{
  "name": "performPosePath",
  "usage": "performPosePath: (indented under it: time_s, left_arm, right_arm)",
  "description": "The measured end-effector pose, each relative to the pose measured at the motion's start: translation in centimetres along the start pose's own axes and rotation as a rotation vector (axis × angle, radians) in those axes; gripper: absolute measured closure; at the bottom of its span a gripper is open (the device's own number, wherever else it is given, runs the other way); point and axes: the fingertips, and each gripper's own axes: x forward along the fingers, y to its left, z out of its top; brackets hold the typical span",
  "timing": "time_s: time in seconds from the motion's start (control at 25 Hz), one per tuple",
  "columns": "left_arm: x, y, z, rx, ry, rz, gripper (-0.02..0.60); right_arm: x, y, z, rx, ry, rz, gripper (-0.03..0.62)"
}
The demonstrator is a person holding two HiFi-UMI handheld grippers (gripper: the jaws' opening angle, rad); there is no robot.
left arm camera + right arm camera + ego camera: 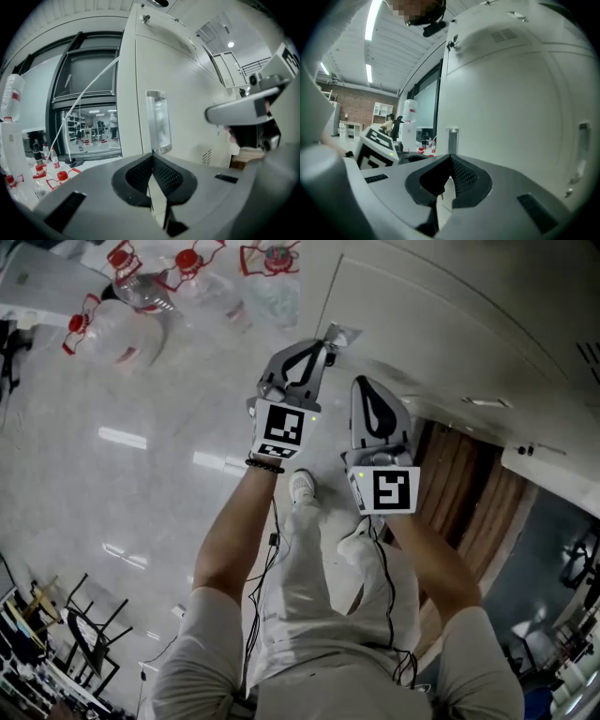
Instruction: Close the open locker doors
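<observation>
White locker doors (441, 324) run across the upper right of the head view. Below them a brown wooden opening (469, 493) shows beside my right forearm. My left gripper (326, 341) is shut with nothing between its jaws, its tip just short of a small silvery handle (340, 332). In the left gripper view that handle (158, 122) stands upright on the white door (187, 93), right above the closed tips (151, 158). My right gripper (368, 382) is shut and empty too, beside the left one. It faces a white door (511, 103) with a handle (452, 139).
Several clear water bottles with red caps (141, 292) lie on the glossy floor at the far left. Black chairs (84, 624) stand at the lower left. A second handle (582, 140) sits further right on the lockers. A window (84, 112) lies left of the locker.
</observation>
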Motion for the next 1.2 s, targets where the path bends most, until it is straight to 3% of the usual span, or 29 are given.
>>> performPosePath:
  time_s: [0.16, 0.28, 0.4, 0.6, 0.76, 0.96, 1.2]
  left_arm:
    - [-3.2, -2.1, 3.2, 0.053, 0.031, -0.015, 0.577]
    - [-4.5, -6.8, 8.7, 0.089, -0.017, -0.076, 0.577]
    - [-4.3, -12.6, 15.2, 0.033, -0.072, -0.13, 0.577]
    - [-3.5, -26.3, 25.5, -0.033, -0.083, -0.236, 0.577]
    - [-1.1, -37.9, 34.0, -0.073, -0.165, -0.361, 0.577]
    - [2.5, -52.6, 43.2, -0.043, -0.273, -0.624, 0.577]
    - [3.0, -68.3, 49.5, -0.068, -0.304, -0.806, 0.577]
  right_arm:
    - [-9.4, -2.8, 4.1, 0.052, -0.001, -0.011, 0.584]
    - [-16.7, -8.0, 7.1, 0.09, -0.004, -0.081, 0.583]
    - [-23.2, -13.7, 10.5, 0.104, -0.032, -0.176, 0.584]
    - [-34.2, -22.1, 16.8, 0.131, -0.092, -0.288, 0.583]
    - [-42.3, -27.7, 20.3, 0.135, -0.128, -0.382, 0.583]
    - [-52.5, -35.1, 23.4, 0.112, -0.172, -0.624, 0.583]
    - [-63.2, -43.0, 24.6, 0.123, -0.178, -0.768, 0.583]
